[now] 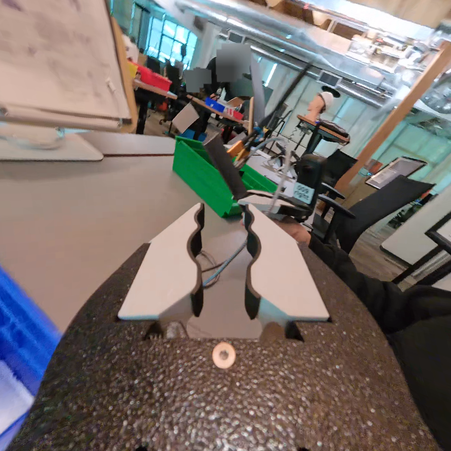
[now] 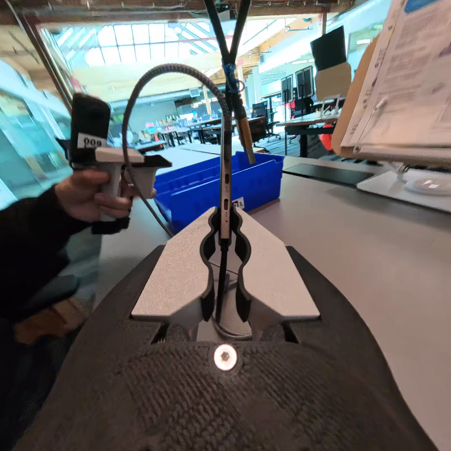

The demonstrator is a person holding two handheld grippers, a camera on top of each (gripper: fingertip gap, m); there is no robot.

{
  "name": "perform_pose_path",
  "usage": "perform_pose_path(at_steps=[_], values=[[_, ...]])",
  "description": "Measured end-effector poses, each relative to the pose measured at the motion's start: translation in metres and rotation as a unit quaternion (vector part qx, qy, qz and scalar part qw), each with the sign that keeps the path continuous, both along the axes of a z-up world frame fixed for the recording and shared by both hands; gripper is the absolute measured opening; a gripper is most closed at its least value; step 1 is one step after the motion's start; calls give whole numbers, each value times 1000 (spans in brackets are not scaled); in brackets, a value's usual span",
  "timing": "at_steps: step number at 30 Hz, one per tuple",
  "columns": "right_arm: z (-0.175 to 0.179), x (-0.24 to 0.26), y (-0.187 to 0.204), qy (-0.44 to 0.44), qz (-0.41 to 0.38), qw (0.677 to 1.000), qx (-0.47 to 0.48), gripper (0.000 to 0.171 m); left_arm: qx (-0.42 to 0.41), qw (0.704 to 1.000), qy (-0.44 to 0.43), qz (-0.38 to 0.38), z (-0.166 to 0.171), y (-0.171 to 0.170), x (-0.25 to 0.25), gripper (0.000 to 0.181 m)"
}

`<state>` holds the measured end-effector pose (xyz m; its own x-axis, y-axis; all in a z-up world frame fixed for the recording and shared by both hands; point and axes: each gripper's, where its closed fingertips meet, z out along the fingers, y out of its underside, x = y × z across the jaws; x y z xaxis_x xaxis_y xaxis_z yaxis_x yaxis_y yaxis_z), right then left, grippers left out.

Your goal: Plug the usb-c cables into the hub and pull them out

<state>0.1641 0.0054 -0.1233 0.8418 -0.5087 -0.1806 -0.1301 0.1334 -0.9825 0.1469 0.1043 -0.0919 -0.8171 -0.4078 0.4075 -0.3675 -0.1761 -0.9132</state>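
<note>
With our right gripper (image 2: 225,219) clamping the hub (image 2: 225,195) upright, 2 ports free above its fingers, our left gripper (image 1: 223,214) gapes empty, so we judge fetching a cable (image 1: 219,271) comes next.

The hub's (image 2: 225,195) lower end sat buried between the right gripper's (image 2: 225,219) jaws. Two black cables (image 2: 229,36) ran off the top edge. The braided cable (image 2: 170,70) vanished behind the left gripper (image 2: 127,166), itself smeared by blur. The blue bin (image 1: 14,329) was cropped at the left edge.
</note>
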Motion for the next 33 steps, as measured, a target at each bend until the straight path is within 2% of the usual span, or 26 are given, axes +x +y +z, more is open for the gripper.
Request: perform_pose_path(at_steps=[3,6,8,15,18,21,26,33], values=[[-1,-7,2,-120,-14,989,-81,8,6,999,42,10,-17,8,9,37],[0,-16,4,-274,-38,946,-168,8,20,993,99,-56,-24,-2,0,51],[2,-21,8,-332,-43,922,-194,8,31,988,114,-100,-25,-11,-8,53],[-11,-32,17,-418,-22,869,-265,8,51,985,83,-139,-17,-22,-18,50],[-10,-36,21,-442,-20,852,-278,8,78,983,79,-148,-23,-23,-19,40],[-14,-36,23,-455,-17,838,-300,8,97,979,69,-166,-26,-25,-26,21],[-16,-39,23,-465,-7,828,-314,8,124,975,35,-180,-30,-25,-31,21],[-26,-34,21,-472,-10,803,-363,7,136,970,60,-190,-41,-28,-34,21]])
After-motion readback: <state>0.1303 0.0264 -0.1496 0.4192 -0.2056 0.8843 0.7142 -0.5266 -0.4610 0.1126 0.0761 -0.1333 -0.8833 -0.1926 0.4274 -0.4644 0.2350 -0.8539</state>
